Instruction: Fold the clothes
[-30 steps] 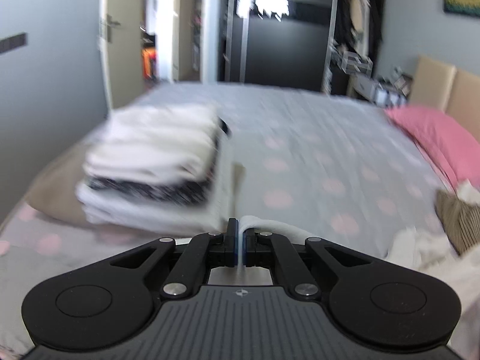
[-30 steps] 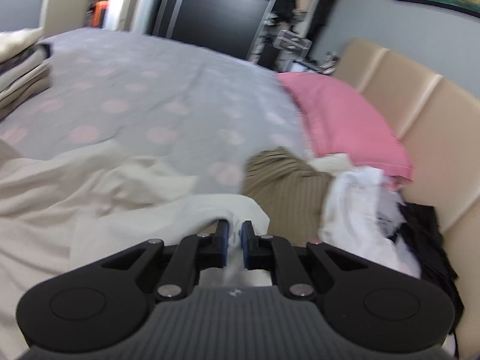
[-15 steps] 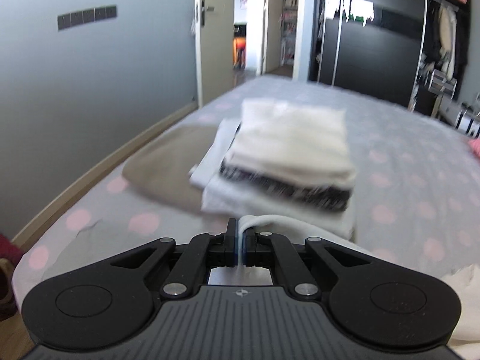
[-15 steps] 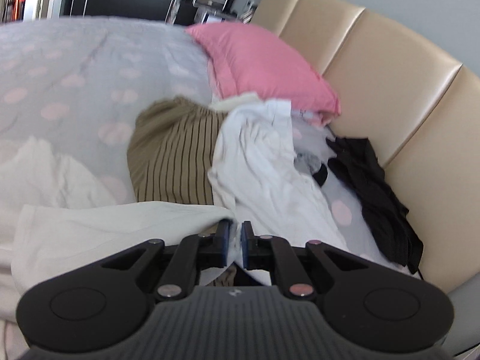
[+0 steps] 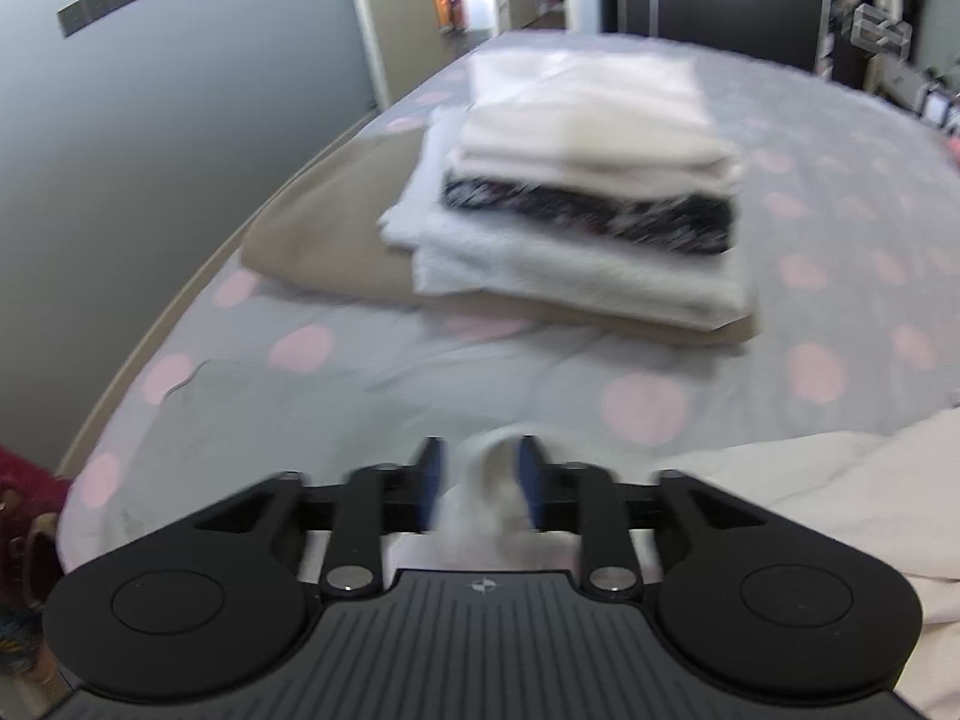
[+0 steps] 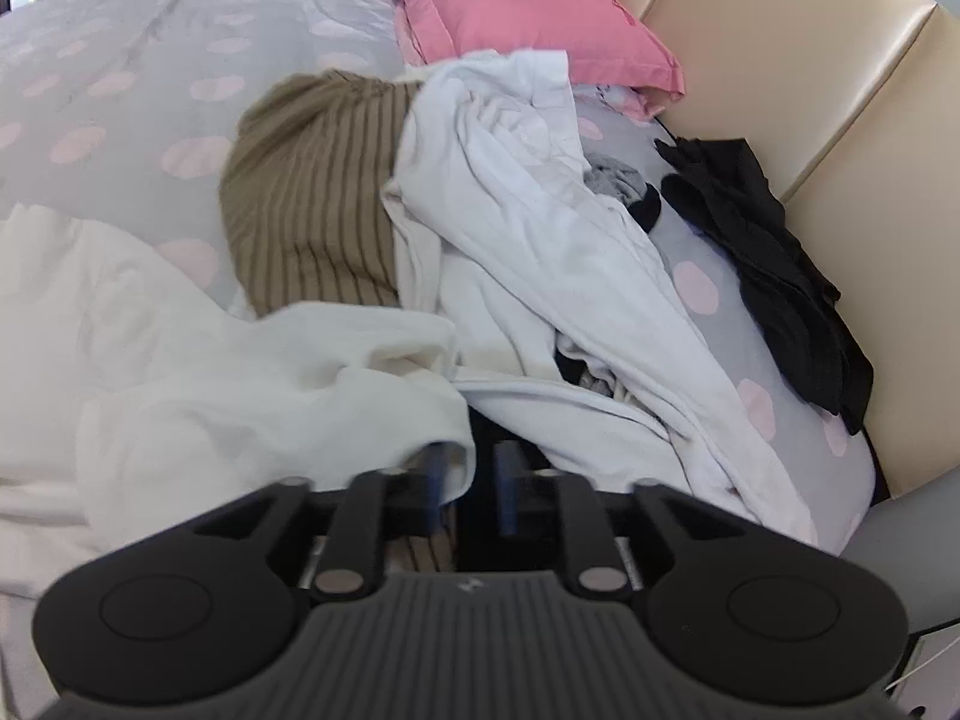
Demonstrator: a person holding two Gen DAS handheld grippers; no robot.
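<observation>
No brand name or readable writing shows in either view; only a small round emblem marks each black gripper body at the bottom centre of the frame.

In the left wrist view, the left gripper [image 5: 477,468] has its blue-padded jaws opening, with a loose fold of the cream-white cotton garment [image 5: 828,480] lying between them, the pads no longer pinching it. That garment spreads off to the lower right. Beyond it, in the centre of the frame, a stack of folded white, cream and black-patterned clothes [image 5: 576,192] sits on a flat beige folded piece on the grey bedspread with pink dots [image 5: 336,360].

In the right wrist view, the right gripper [image 6: 471,480] also has its jaws opening; the cream-white garment's edge [image 6: 240,396] hangs against the left pad, the right pad bare. Further up lie a brown striped ribbed top [image 6: 312,204], a crumpled white shirt [image 6: 522,192], a black garment [image 6: 774,258] at the right, then a pink pillow [image 6: 516,6] against the beige padded headboard [image 6: 828,78].
</observation>
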